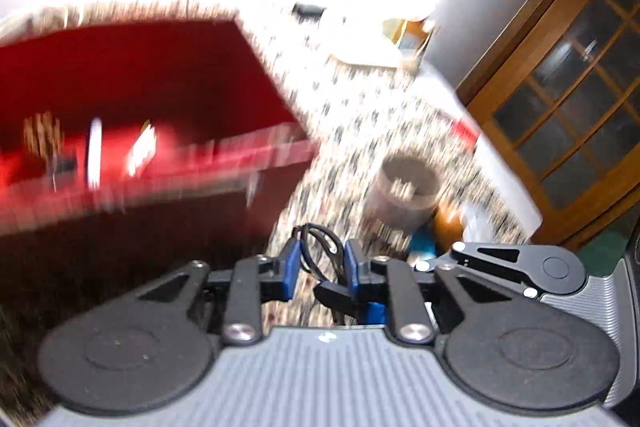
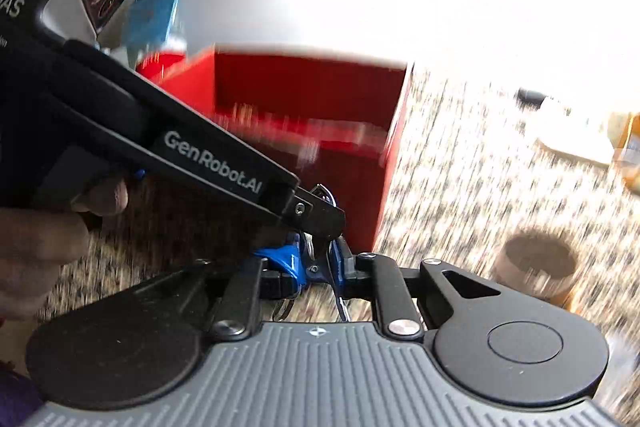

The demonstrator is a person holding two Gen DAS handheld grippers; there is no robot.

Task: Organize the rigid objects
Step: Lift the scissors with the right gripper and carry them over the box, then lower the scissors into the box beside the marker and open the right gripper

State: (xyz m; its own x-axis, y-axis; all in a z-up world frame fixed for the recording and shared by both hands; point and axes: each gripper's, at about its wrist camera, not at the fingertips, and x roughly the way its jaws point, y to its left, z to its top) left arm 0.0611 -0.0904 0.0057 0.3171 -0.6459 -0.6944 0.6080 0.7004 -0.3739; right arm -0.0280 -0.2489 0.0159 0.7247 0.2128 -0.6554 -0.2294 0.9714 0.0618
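Note:
In the left wrist view my left gripper [image 1: 318, 261] has its blue pads close around a thin black looped object [image 1: 320, 251], maybe eyeglasses or a cable. A red open box [image 1: 140, 99] stands ahead to the left, with small items blurred inside. In the right wrist view my right gripper [image 2: 316, 259] is nearly shut around a dark and silvery thing [image 2: 320, 259], and the left gripper's body [image 2: 200, 155] crosses right in front of it. The red box [image 2: 312, 115] lies ahead. Both views are motion-blurred.
A brown cylindrical cup [image 1: 404, 187] stands on the speckled tablecloth [image 1: 352, 99], to the right of the box; it also shows in the right wrist view [image 2: 536, 263]. A white item and jars sit far back [image 1: 368, 47]. A wooden cabinet [image 1: 568, 99] stands at right.

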